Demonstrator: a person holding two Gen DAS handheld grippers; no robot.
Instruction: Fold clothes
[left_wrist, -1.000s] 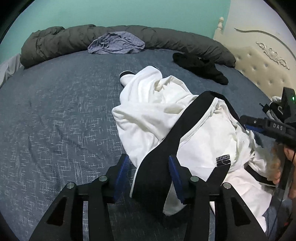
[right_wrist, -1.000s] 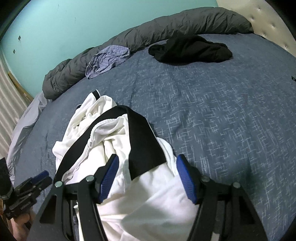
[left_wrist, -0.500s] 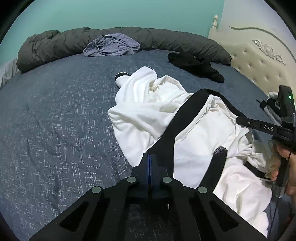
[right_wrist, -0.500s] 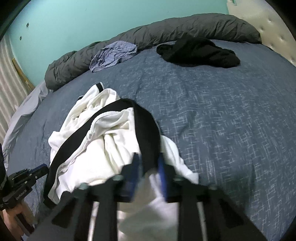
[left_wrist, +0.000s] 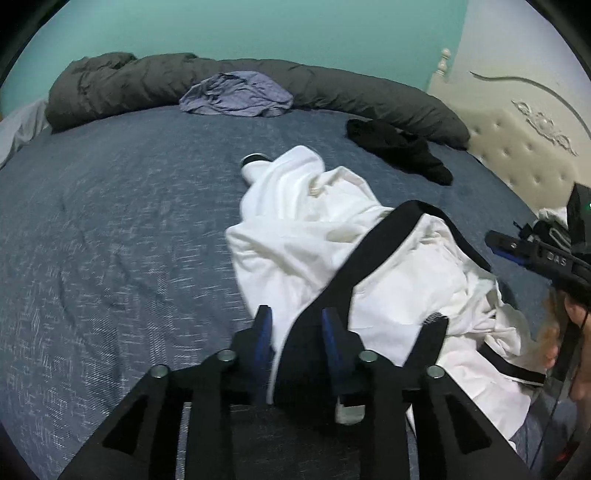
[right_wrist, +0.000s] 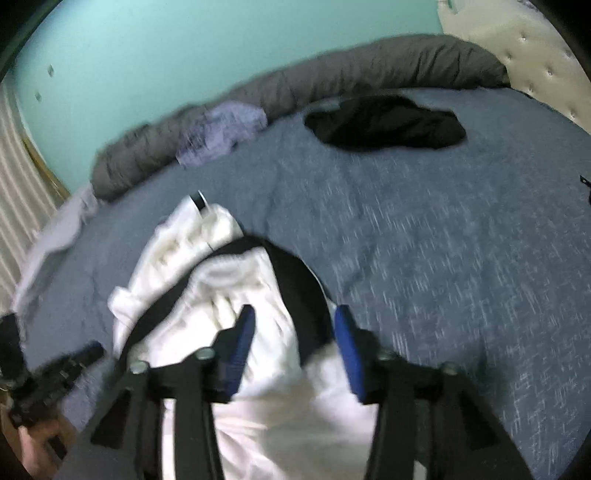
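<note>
Left of the crumpled white garment (left_wrist: 332, 254) the blue bed (left_wrist: 110, 229) lies bare, while left gripper (left_wrist: 297, 334) and right gripper (right_wrist: 293, 332) both stand apart astride its black band (left_wrist: 354, 273).

Left tongs (left_wrist: 297, 326) parted (slightly), right tongs (right_wrist: 295, 328) spread wide

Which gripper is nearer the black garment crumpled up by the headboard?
Right. The right gripper sits on the white garment's side toward the black garment; the left gripper is at the opposite side, farther away.
</note>
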